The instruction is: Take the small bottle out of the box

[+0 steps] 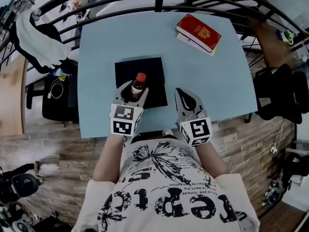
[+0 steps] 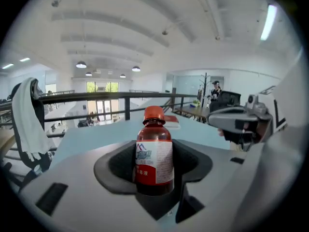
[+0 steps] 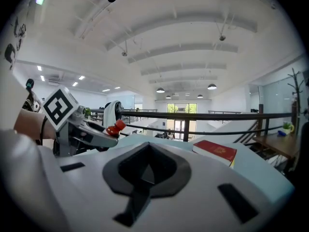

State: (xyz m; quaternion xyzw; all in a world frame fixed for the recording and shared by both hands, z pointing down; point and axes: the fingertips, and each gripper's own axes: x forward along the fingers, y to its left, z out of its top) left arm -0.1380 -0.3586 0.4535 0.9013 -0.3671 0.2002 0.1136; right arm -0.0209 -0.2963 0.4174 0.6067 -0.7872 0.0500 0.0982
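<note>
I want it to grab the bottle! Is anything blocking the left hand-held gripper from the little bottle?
Nothing visible is in the way. The small brown bottle with a red cap already sits clamped between the jaws of the left hand-held gripper, at the flat black box.

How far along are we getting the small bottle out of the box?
Done: the left gripper is clamped on the small bottle. In hand: the lift; the bottle is over the black box, whether clear of it I cannot tell. Left: set it on the table. Right gripper: shut, empty.
</note>
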